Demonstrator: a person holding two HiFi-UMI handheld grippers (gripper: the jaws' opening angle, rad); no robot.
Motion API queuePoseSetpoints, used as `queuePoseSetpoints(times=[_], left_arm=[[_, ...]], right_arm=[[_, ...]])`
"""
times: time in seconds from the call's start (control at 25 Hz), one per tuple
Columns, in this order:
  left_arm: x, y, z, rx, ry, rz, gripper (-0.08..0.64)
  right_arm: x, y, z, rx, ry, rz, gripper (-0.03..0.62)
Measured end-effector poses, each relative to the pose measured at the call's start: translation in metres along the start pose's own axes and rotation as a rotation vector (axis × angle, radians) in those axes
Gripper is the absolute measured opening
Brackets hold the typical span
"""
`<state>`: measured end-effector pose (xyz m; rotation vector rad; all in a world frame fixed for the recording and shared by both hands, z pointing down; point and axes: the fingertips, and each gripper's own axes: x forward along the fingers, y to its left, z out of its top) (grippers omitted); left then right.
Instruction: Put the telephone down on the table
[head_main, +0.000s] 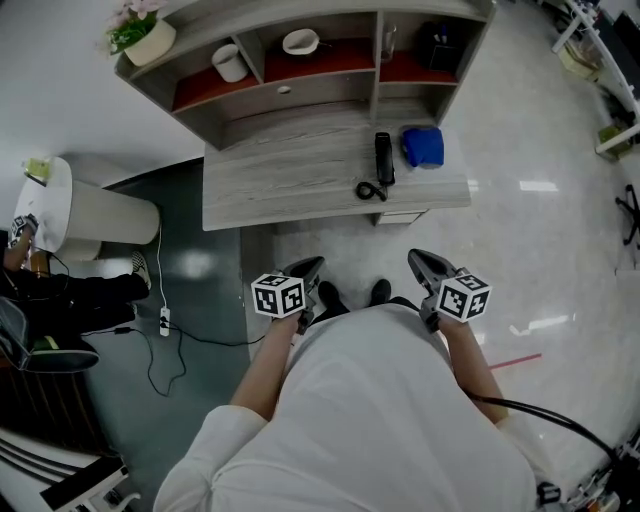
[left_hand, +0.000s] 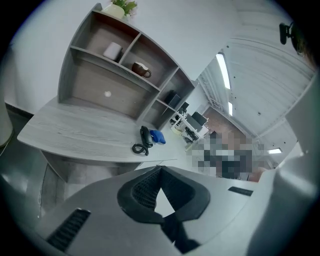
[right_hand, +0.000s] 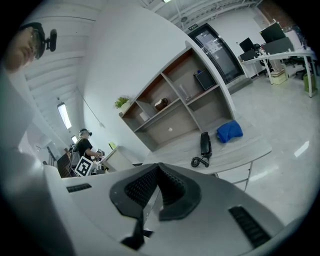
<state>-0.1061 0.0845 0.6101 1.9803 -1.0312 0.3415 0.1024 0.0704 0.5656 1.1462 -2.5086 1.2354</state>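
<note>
The black telephone handset lies flat on the grey wooden table, its coiled cord curled at the end toward me. It also shows in the left gripper view as the handset and in the right gripper view as the handset. My left gripper and right gripper hang in front of my body, well short of the table's front edge. Neither touches the telephone. The left gripper has its jaws closed tip to tip with nothing in them. So does the right gripper.
A blue cloth lies right of the handset. The shelf unit behind holds a white cup, a bowl, a black box and a potted plant. A white bin and a power strip are at left.
</note>
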Motion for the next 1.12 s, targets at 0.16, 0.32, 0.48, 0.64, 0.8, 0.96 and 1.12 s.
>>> queuePoseSetpoints(times=[0.16,0.32,0.48,0.64,0.8,0.96,1.12], left_arm=[[-0.005,0.003,0.003,0.011,0.004,-0.026,0.011],[-0.005,0.005,0.011,0.020,0.000,-0.047,0.011],[-0.007,0.008,0.021,0.022,-0.015,-0.062,0.011],[-0.008,0.012,0.026,0.012,-0.023,-0.068,0.011],[-0.008,0.017,0.027,0.013,-0.017,-0.070,0.011],[-0.006,0.021,0.025,0.005,-0.007,-0.070,0.011],[-0.005,0.023,0.020,-0.001,0.007,-0.067,0.011]], right_arm=[[0.009,0.011,-0.001,-0.015,-0.004,-0.002,0.017],[0.016,0.017,0.004,-0.012,-0.015,-0.008,0.017],[0.022,0.020,0.005,-0.013,-0.016,-0.016,0.017],[0.024,0.021,0.006,-0.005,-0.018,-0.028,0.017],[0.028,0.021,0.008,-0.003,-0.023,-0.038,0.017],[0.032,0.021,0.012,-0.006,-0.026,-0.040,0.017],[0.036,0.024,0.016,-0.004,-0.032,-0.038,0.017]])
